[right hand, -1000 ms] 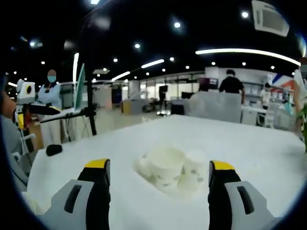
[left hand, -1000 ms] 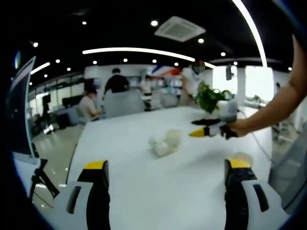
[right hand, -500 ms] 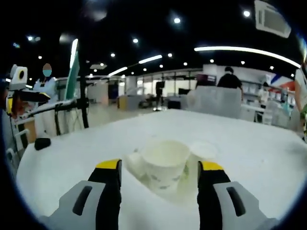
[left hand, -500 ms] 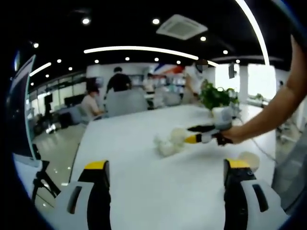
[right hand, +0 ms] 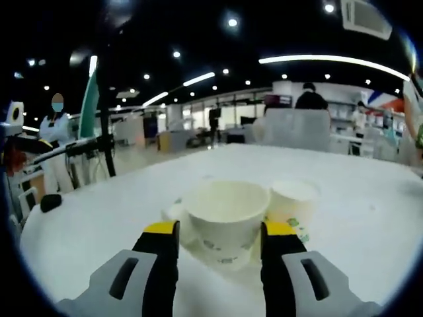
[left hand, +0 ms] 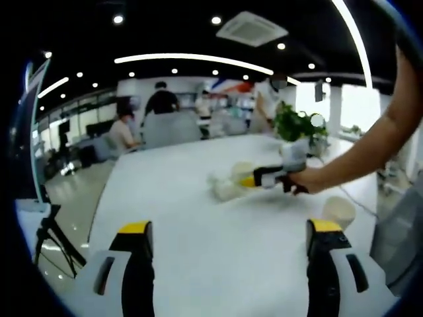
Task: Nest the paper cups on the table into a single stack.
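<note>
In the right gripper view, the right gripper (right hand: 219, 231) sits low at the centre of the frame, its yellow-tipped fingers (right hand: 162, 230) on either side of a white paper cup (right hand: 227, 216); they are closed in against its wall, gripping it. The cup stands upright, mouth open, nothing visible inside, with small dark printed marks near its base. A second cup (right hand: 293, 201) stands just beside it to the right, and the rim of a third cup (right hand: 174, 212) peeks out at its left.

The left gripper view shows the same cluster from afar at mid-frame, plus a lone cup (left hand: 338, 211) at the right edge, well apart on the smooth white bench (left hand: 198, 231). A potted plant (left hand: 296, 125) stands behind. The left gripper (left hand: 223, 232) hangs at the bottom of the frame, fingers spread wide around bare bench.
</note>
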Action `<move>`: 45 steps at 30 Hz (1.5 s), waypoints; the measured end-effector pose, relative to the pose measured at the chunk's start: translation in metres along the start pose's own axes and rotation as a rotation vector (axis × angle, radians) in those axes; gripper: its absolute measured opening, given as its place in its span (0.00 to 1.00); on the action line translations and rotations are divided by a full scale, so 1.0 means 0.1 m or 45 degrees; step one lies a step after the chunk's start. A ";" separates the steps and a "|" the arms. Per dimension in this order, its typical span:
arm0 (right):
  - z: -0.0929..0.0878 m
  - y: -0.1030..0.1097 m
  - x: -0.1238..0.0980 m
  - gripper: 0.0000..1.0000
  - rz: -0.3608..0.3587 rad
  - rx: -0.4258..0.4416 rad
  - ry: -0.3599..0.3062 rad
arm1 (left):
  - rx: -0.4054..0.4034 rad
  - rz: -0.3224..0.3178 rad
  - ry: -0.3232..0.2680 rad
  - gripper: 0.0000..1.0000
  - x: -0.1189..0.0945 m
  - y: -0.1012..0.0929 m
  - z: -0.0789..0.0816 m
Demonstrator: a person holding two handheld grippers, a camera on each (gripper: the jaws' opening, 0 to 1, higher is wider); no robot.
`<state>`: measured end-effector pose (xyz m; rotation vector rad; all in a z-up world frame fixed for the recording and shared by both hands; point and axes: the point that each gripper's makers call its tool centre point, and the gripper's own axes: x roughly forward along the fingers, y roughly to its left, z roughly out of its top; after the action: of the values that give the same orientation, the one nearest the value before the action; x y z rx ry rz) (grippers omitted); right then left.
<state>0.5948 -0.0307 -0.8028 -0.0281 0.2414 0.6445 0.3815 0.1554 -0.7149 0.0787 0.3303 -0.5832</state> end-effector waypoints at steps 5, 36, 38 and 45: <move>-0.01 -0.02 0.05 0.39 -0.009 -0.019 0.005 | 0.005 -0.009 0.011 0.94 0.00 -0.02 -0.01; 0.46 -0.03 -0.22 0.35 0.027 -0.013 -0.059 | 0.018 -0.051 -0.033 0.98 0.09 -0.06 0.06; 0.53 -0.04 -0.23 0.35 0.031 -0.014 -0.067 | 0.017 -0.050 -0.036 0.98 0.07 -0.06 0.07; 0.82 -0.08 -0.27 0.35 0.042 -0.051 -0.104 | 0.007 -0.040 -0.043 0.98 0.02 -0.04 0.07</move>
<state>0.5961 -0.0448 -0.7169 -0.0365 0.1505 0.6821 0.3824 0.1496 -0.7089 0.0686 0.2973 -0.6158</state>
